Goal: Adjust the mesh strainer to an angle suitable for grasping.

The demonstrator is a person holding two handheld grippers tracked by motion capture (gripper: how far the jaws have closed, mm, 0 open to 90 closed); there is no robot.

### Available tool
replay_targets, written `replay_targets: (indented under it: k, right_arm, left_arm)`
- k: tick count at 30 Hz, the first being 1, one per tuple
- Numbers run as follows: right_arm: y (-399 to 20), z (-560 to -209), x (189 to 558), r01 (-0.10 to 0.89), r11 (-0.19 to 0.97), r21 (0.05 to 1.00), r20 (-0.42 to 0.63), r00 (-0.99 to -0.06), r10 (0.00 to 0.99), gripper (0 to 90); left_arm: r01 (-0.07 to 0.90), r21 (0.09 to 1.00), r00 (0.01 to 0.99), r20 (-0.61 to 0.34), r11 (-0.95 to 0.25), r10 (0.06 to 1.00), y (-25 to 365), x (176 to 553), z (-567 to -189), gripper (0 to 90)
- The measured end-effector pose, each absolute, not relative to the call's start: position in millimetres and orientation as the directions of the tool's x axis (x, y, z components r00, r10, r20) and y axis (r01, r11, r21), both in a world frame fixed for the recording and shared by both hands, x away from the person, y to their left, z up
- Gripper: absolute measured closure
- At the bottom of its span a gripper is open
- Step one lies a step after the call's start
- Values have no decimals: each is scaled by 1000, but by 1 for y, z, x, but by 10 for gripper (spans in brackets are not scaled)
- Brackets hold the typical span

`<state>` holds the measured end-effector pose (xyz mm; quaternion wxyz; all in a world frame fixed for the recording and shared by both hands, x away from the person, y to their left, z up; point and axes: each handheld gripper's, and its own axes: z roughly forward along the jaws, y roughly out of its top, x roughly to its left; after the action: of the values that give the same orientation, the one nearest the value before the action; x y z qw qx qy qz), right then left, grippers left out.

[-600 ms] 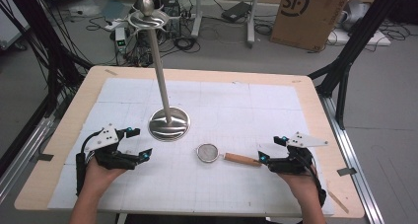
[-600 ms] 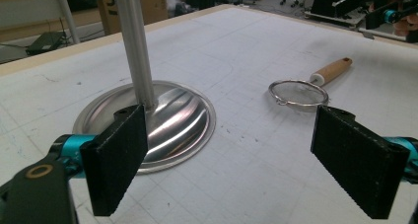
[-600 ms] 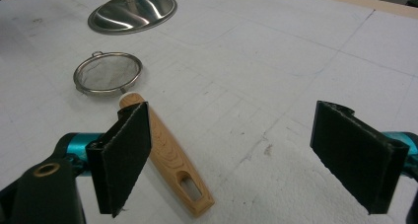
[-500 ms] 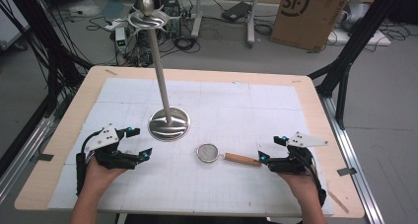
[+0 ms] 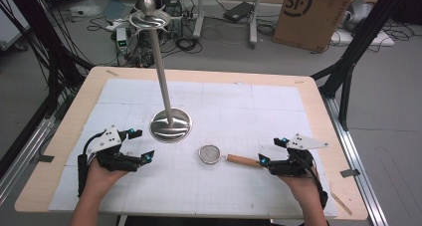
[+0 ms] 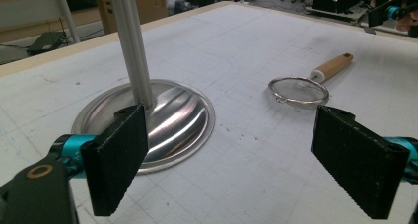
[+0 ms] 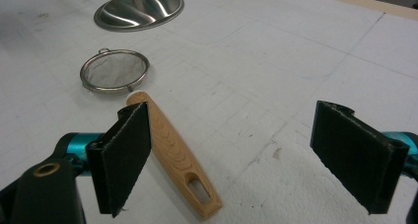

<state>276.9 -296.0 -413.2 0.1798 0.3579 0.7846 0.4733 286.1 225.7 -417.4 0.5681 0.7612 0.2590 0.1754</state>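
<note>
Small round wire-mesh strainer with pale wooden handle (image 5: pixel 229 158) flat near bench's front edge, handle pointing toward right tongs (image 5: pixel 266 162). Right tongs wide open, empty, nearer. Left tongs (image 5: pixel 141 145) wide open, empty, farther off.

On the white gridded worktop (image 5: pixel 278 101) there was one tall polished metal stand with a round dished base (image 5: pixel 170 125), and one small round wire-mesh strainer with a light wooden handle (image 5: pixel 211 154). Two black hand-held claws were there, the left claw (image 5: pixel 138 146) and the right claw (image 5: pixel 271 151), each with two flat black jaws set wide apart. One brown cardboard box (image 5: pixel 313 12) stood on the floor beyond.
</note>
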Motion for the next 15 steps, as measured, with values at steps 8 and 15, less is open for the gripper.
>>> replay_targets:
  k: [8, 15]
  right_arm:
    - [-287, -417, 278, 380, 333, 863, 35, -703, 711, 150]
    - [-274, -420, 281, 367, 390, 844, 12, -741, 671, 151]
  left_arm:
    - [192, 958, 808, -32, -212, 589, 225, 285, -416, 152]
    - [197, 958, 806, -37, -208, 591, 226, 286, -416, 152]
